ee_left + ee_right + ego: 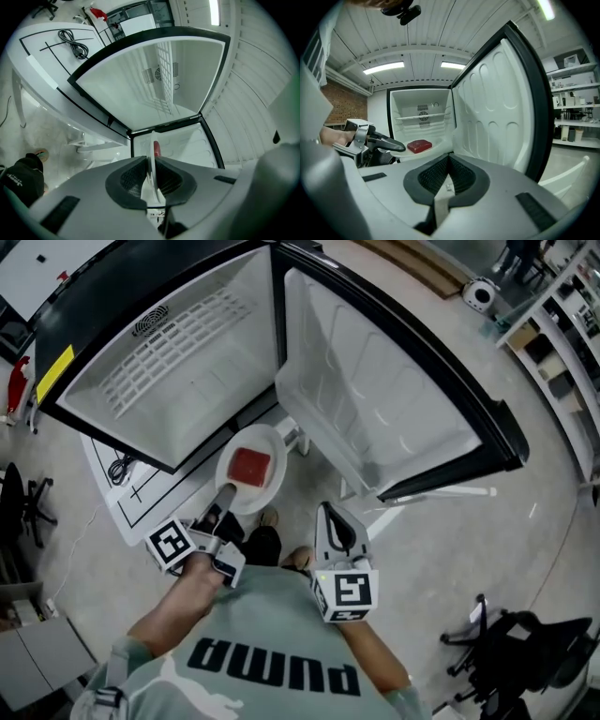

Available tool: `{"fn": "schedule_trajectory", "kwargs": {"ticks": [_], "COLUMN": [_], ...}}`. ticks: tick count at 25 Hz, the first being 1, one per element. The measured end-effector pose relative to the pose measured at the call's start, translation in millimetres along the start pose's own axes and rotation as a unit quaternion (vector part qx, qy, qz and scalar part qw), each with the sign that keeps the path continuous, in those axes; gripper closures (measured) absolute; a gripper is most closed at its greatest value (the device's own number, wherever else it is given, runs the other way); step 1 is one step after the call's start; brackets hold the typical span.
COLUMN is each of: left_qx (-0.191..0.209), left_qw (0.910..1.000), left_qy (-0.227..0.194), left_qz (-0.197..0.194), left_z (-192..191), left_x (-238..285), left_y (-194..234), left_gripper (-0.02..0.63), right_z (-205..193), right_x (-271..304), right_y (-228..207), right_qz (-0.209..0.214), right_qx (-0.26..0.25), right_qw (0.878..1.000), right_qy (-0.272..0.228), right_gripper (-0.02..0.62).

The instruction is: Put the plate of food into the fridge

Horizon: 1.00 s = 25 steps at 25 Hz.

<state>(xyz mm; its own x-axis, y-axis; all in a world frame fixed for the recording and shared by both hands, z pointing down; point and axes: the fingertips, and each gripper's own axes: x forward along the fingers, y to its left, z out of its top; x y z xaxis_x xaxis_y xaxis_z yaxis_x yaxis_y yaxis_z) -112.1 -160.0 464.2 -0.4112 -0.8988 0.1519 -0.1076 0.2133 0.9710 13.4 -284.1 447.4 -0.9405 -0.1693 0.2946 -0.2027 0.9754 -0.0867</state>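
Our left gripper (226, 493) clamps the rim of the plate (277, 457) at the centre of the head view, just in front of the open fridge (178, 371), with the red food (249, 465) lying on it. Our right gripper (333, 519) is closed on nothing. We should hold the plate level, steer clear of the door (375, 399) at right, and set it down inside before releasing.
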Motion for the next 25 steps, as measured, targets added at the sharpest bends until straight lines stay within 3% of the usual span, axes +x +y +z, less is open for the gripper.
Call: {"fn": "schedule_trajectory", "kwargs": {"ticks": [25], "left_qx": [0.005], "left_qw": [0.9951], "left_qy": [-0.097], "left_qz": [0.017], "left_z": [119], "left_x": [66], "left_y": [42], "left_gripper": [0.569], "right_z": [54], "right_x": [102], "right_y": [18], "right_qz": [0.072], "right_qx": [-0.058], "right_qw": [0.996], "right_qy": [0.016], "right_gripper": [0.591]}}
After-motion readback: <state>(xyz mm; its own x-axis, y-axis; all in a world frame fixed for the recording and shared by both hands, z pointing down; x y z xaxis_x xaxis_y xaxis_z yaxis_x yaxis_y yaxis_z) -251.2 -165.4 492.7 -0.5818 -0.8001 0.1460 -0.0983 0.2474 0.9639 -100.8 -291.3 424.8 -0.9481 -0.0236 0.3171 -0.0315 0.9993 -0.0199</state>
